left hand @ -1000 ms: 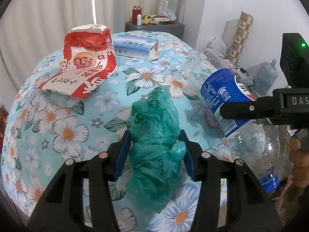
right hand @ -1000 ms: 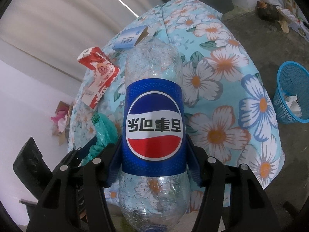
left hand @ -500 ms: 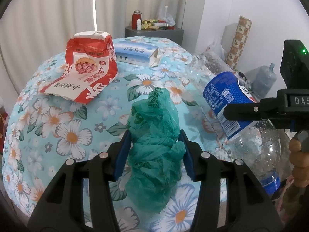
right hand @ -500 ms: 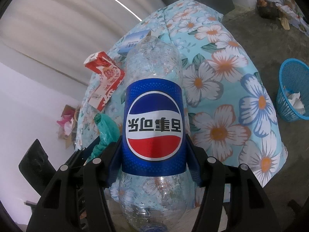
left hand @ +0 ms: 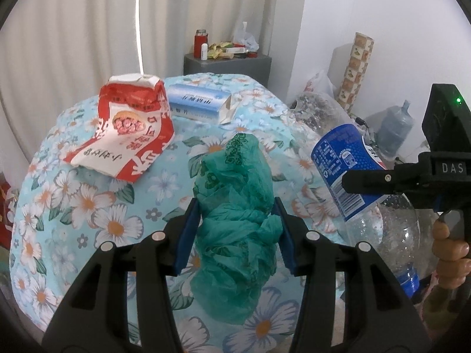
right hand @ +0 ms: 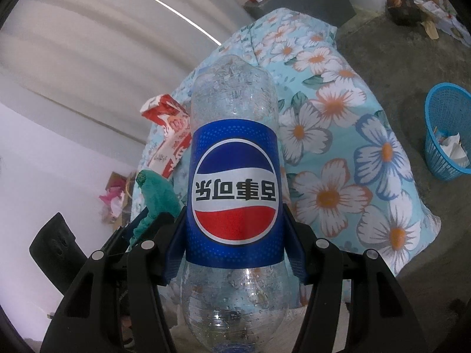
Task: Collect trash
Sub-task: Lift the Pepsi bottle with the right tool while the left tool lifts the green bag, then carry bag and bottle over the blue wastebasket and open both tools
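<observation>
My left gripper (left hand: 237, 235) is shut on a crumpled green plastic bag (left hand: 235, 206), held above the floral tablecloth (left hand: 88, 206). My right gripper (right hand: 234, 244) is shut on an empty clear plastic bottle (right hand: 234, 182) with a blue label, cap end toward the camera. The bottle (left hand: 347, 170) and the right gripper also show at the right of the left wrist view, held by a hand (left hand: 450, 253). A red and white paper bag (left hand: 129, 129) and a blue and white box (left hand: 197, 104) lie on the table's far part. The green bag (right hand: 156, 191) shows left of the bottle in the right wrist view.
A blue mesh bin (right hand: 447, 135) with paper in it stands on the floor right of the table. A grey cabinet (left hand: 226, 64) with small items stands behind the table by the curtain. A patterned roll (left hand: 356, 67) and a water jug (left hand: 394, 129) stand at the right wall.
Both grippers have risen a little with their loads. The table and its items sit lower and farther in both views. Grips are unchanged.
</observation>
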`<state>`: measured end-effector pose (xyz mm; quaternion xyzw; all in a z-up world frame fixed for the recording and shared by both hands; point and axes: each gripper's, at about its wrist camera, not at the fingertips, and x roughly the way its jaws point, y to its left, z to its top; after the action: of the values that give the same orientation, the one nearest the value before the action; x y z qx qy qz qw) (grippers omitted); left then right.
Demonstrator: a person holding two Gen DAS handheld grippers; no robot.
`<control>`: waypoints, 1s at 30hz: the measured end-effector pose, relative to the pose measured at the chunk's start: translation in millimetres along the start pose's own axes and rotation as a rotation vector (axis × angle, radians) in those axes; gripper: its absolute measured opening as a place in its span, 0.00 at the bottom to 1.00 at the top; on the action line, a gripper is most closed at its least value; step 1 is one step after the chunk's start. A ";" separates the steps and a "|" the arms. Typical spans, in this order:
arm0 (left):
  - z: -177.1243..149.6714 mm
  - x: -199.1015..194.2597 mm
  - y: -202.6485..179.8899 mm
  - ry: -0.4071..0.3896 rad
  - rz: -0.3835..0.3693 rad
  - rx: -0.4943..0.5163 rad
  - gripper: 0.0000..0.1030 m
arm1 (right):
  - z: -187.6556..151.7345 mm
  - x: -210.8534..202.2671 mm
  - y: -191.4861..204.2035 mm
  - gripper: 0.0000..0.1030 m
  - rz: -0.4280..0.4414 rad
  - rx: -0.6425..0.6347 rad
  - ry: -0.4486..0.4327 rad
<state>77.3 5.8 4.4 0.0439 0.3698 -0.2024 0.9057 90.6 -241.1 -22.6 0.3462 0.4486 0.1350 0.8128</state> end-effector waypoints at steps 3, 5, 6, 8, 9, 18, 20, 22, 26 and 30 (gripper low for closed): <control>7.6 4.9 -15.7 0.001 -0.002 0.014 0.45 | -2.4 -10.3 -4.7 0.56 0.025 0.015 -0.025; 10.8 3.0 -22.2 0.001 -0.008 0.022 0.45 | -4.6 -18.3 -8.7 0.56 0.042 0.026 -0.041; 12.7 1.2 -25.6 -0.002 -0.011 0.028 0.45 | -5.0 -22.0 -10.4 0.56 0.051 0.031 -0.048; 15.4 -1.3 -32.7 -0.008 -0.014 0.040 0.45 | -6.4 -29.2 -13.4 0.56 0.064 0.041 -0.062; 17.1 -3.3 -37.3 -0.012 -0.017 0.048 0.45 | -7.5 -33.4 -14.9 0.56 0.071 0.047 -0.070; 43.5 5.8 -74.2 0.002 -0.140 0.068 0.45 | -7.0 -84.8 -62.4 0.56 0.116 0.160 -0.196; 54.0 13.8 -86.4 0.017 -0.191 0.072 0.45 | -7.0 -103.9 -83.2 0.56 0.111 0.207 -0.248; 67.3 26.3 -103.5 0.040 -0.252 0.084 0.45 | -8.7 -128.2 -110.8 0.56 0.094 0.271 -0.315; 91.1 60.6 -144.8 0.089 -0.353 0.115 0.45 | -18.0 -165.6 -166.6 0.56 0.039 0.397 -0.421; 109.2 118.6 -200.3 0.177 -0.432 0.174 0.45 | -30.3 -176.8 -217.8 0.56 0.014 0.532 -0.461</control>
<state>145.0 -242.0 15.8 0.0593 0.4298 -0.4176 0.7983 -53.4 -479.1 -69.9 0.5704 0.2703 -0.0627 0.7731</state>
